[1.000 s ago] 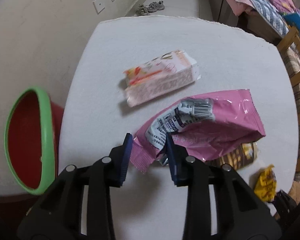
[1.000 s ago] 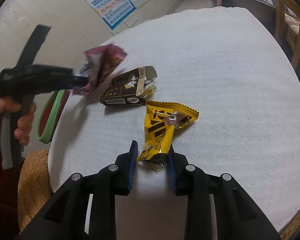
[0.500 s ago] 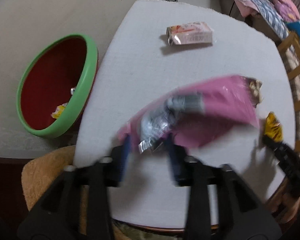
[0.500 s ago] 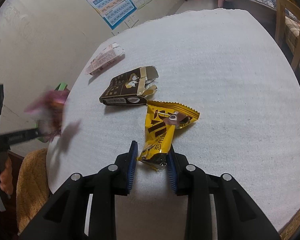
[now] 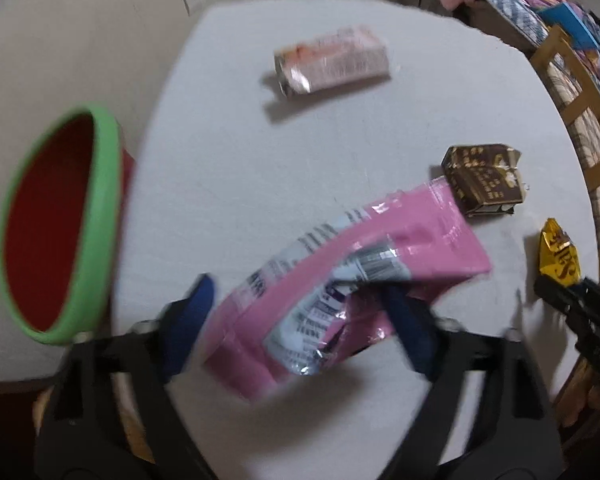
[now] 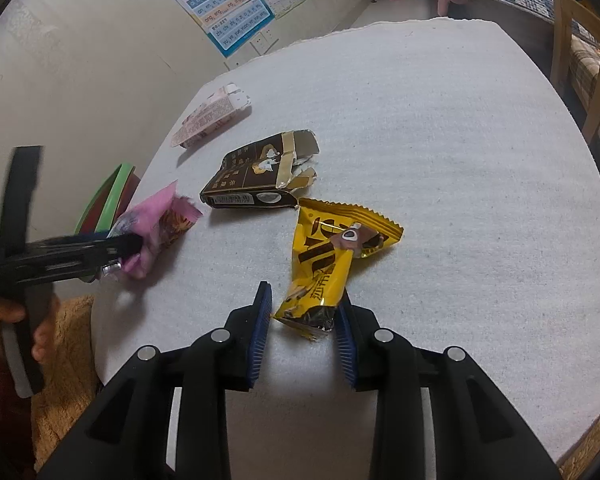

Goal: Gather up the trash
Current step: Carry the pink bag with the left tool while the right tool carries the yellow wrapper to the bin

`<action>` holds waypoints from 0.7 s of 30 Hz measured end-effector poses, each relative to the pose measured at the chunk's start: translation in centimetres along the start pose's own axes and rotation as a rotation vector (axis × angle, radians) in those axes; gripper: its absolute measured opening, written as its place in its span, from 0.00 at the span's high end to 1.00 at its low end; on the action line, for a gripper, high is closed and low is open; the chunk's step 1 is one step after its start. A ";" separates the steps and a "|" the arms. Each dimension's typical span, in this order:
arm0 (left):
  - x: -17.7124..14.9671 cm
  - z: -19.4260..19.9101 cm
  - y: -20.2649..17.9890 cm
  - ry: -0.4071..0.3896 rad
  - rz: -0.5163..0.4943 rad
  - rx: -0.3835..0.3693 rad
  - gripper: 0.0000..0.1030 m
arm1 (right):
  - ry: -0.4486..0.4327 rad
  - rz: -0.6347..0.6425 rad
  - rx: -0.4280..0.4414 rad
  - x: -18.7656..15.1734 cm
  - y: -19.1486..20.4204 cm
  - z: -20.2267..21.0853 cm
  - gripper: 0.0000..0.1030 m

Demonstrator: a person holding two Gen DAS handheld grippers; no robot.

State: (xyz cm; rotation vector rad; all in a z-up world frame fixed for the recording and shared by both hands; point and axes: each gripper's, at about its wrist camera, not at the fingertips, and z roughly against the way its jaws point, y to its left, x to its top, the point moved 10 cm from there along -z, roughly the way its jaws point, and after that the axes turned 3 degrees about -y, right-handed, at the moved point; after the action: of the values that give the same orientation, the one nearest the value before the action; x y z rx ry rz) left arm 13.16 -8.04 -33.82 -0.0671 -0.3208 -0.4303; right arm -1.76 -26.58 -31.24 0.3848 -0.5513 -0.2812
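Note:
My left gripper stands with its jaws wide apart; a pink snack bag lies between them, and the blur hides whether anything pinches it. The bag also shows in the right wrist view by the left gripper, near the table's left edge. The green-rimmed red bin sits left of the table. My right gripper is open around the lower end of a yellow wrapper lying on the table. A brown carton and a pale pink packet lie farther back.
The round table has a white padded cover. A wooden chair and a bed stand to the right. A tan cushion lies below the table's left edge. A poster hangs on the wall.
The left gripper's jaws have spread wide and the pink bag now hangs loose between them. The left gripper has swung back from the bin over the table. The right gripper has not moved.

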 end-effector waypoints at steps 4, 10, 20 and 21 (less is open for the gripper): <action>0.1 0.6 0.0 -0.020 0.076 -0.035 0.61 | -0.001 0.005 -0.005 -0.1 0.1 -0.1 0.70; -0.5 3.4 1.0 -0.081 0.130 -0.007 0.69 | -0.001 0.020 -0.023 -0.2 0.2 -0.1 0.69; -0.6 10.1 4.1 -0.241 0.225 0.070 0.69 | -0.006 0.048 -0.024 0.6 2.5 0.9 0.69; -0.4 10.8 4.4 -0.260 0.226 0.077 0.69 | -0.010 0.056 -0.017 0.9 3.2 1.2 0.69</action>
State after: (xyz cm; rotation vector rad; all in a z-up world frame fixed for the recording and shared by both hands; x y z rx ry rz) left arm 11.51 -2.42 -23.74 -0.0831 -0.5789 -0.1837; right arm -1.24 -24.39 -28.53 0.3514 -0.5679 -0.2335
